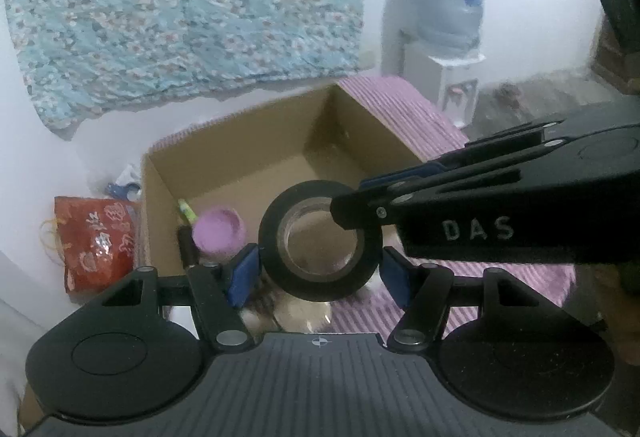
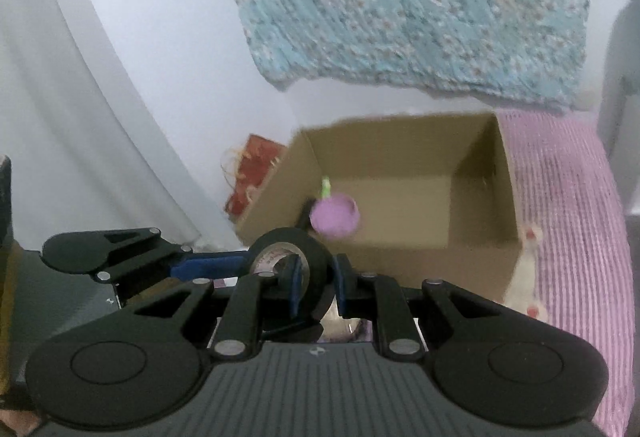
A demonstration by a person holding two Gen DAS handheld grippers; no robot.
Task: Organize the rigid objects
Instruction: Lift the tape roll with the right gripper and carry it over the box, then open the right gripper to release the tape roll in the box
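Tape roll (image 1: 318, 243), black, sits centre frame above the cardboard box (image 1: 256, 161), pinched through its rim by the right tongs (image 2: 316, 287). Left tongs (image 1: 320, 269) stand spread around it, pads apart from it.

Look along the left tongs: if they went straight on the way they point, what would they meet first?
Most likely the tape roll, held by the right tongs, hanging right between the left tongs' open pads. Beyond it lies the box, though depth is hard to judge.
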